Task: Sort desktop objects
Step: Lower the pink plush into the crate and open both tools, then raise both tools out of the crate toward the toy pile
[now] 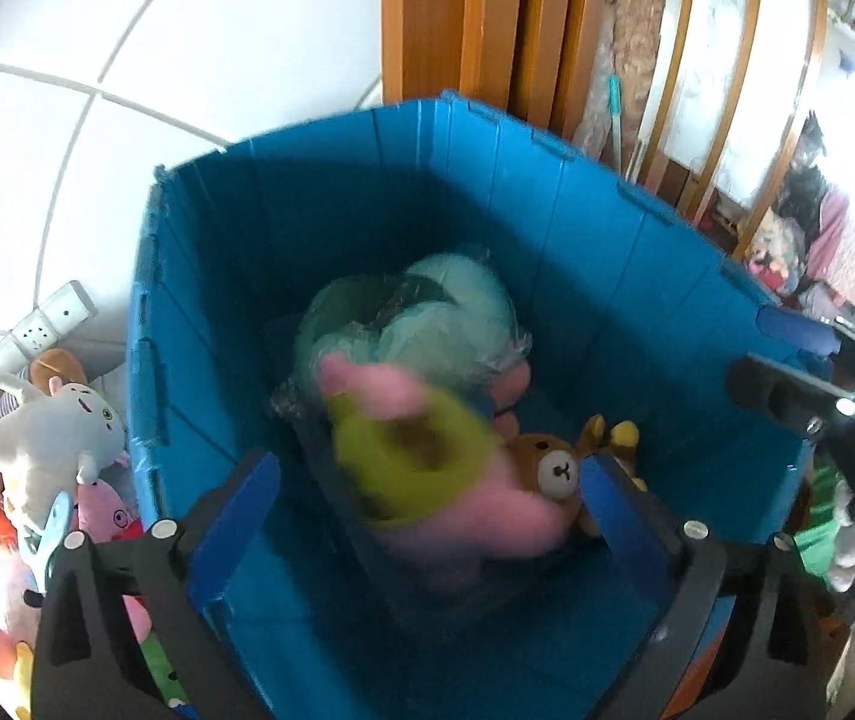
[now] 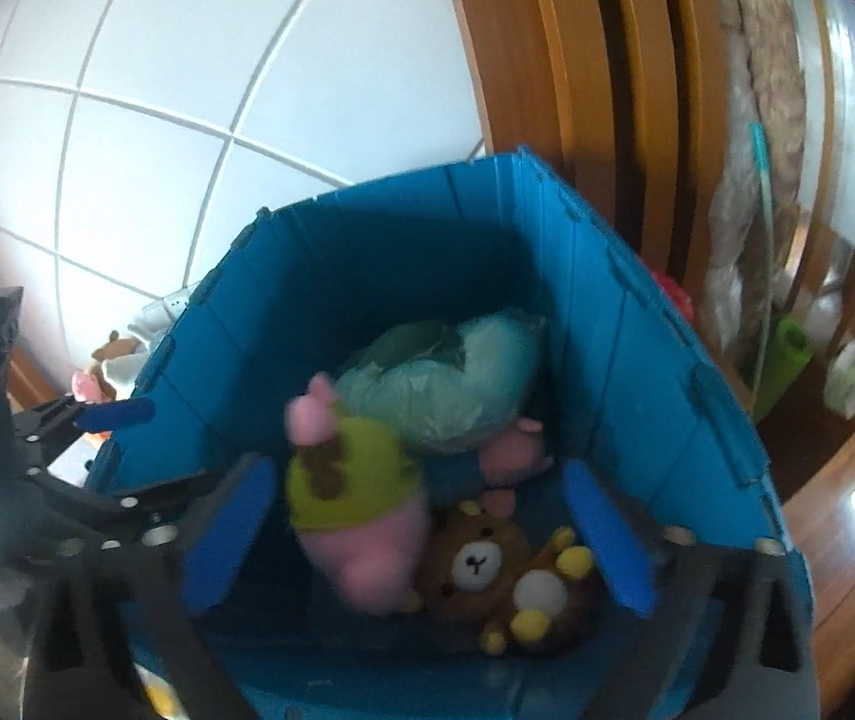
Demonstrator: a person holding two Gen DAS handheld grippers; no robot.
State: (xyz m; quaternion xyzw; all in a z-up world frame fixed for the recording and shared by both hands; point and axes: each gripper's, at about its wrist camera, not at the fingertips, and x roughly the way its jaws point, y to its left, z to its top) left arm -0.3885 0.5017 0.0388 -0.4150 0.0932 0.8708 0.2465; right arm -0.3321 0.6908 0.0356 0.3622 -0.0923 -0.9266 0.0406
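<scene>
A blue bin (image 1: 199, 312) (image 2: 637, 324) holds a teal plush wrapped in plastic (image 1: 427, 312) (image 2: 451, 384), a brown bear plush (image 1: 553, 468) (image 2: 499, 570) and a blurred pink plush in a green top (image 1: 421, 468) (image 2: 355, 498). My left gripper (image 1: 427, 516) is open above the bin, with the pink plush between its blue fingers, untouched. My right gripper (image 2: 421, 534) is open over the bin too, with the pink plush and bear between its fingers. The right gripper also shows at the right edge of the left wrist view (image 1: 835, 396).
A pile of plush toys (image 1: 49, 444) and a white power strip (image 1: 43, 324) lie left of the bin on a wooden surface. White tiled wall (image 1: 127, 60) stands behind. Wooden door frames (image 2: 577, 60) and clutter stand to the right.
</scene>
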